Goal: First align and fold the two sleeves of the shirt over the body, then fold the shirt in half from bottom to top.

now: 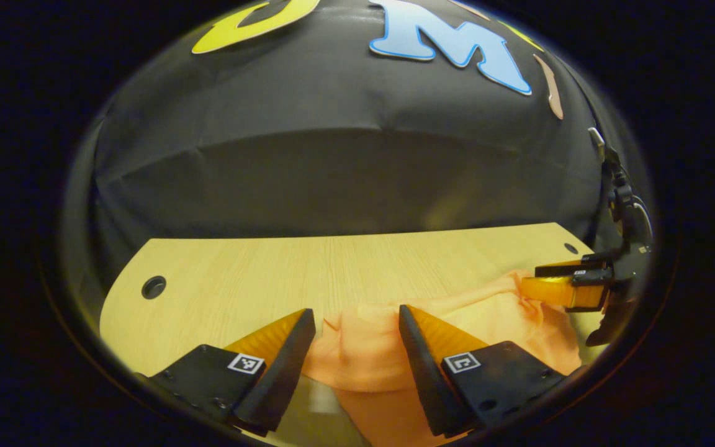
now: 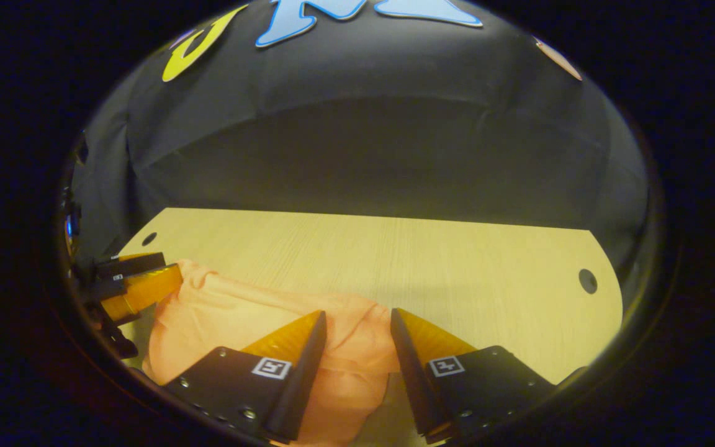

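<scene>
An orange shirt (image 1: 494, 323) lies bunched and wrinkled near the front edge of a light wooden table (image 1: 308, 267). In the left gripper view my left gripper (image 1: 357, 320) is open, its two fingers spread either side of a fold of the shirt. The right gripper (image 1: 571, 282) shows side-on at the shirt's far right end. In the right gripper view my right gripper (image 2: 357, 320) is open too, over the shirt (image 2: 239, 310), with cloth lying between its fingers. The left gripper (image 2: 140, 282) shows at the shirt's left end. Sleeves and hem cannot be told apart in the bunched cloth.
The table has a round cable hole near its left end (image 1: 153, 287) and another near its right end (image 2: 588, 281). Bare wood stretches behind the shirt up to the black cloth wall (image 1: 332, 174).
</scene>
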The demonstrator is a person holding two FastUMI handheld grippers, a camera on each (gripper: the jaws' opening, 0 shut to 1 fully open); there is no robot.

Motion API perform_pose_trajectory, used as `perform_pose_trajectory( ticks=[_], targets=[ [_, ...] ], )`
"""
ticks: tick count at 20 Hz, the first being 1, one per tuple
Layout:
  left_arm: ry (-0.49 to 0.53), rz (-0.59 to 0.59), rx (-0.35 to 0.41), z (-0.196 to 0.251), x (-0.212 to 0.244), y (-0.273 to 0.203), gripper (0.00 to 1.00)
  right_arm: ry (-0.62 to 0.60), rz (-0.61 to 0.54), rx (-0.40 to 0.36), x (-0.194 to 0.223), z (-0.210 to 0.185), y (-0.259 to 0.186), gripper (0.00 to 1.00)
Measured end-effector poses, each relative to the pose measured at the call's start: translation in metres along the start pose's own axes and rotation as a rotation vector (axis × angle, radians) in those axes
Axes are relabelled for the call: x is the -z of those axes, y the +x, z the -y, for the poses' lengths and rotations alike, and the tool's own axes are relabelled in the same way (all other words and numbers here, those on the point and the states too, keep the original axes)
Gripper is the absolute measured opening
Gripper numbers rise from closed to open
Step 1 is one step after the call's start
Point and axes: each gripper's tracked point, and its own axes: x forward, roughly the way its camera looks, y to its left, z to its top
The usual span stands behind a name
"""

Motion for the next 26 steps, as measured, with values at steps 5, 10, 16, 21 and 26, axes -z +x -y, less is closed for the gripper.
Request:
perform_pose_trajectory(
  ticks=[5,10,16,21,26],
  targets=[
    [0.038,0.037,-0.014,0.019,-0.036,-0.069,0.90,-0.009,0.036,0.023,-0.024,-0.005,-0.062,0.78],
    [0.036,0.047,-0.005,0.052,-0.068,-0.152,0.90,0.039,0.092,0.021,-0.055,-0.013,-0.145,0.85],
    [0.062,0.077,0.030,0.099,-0.091,-0.243,0.93,0.014,0.204,0.054,-0.080,-0.024,-0.235,0.85],
    [0.053,0.086,0.055,0.128,-0.079,-0.283,0.93,0.027,0.239,0.051,-0.057,-0.035,-0.291,0.85],
    [0.061,0.112,0.034,0.130,-0.071,-0.320,0.93,0.039,0.211,0.030,-0.019,-0.053,-0.310,0.82]
  ],
)
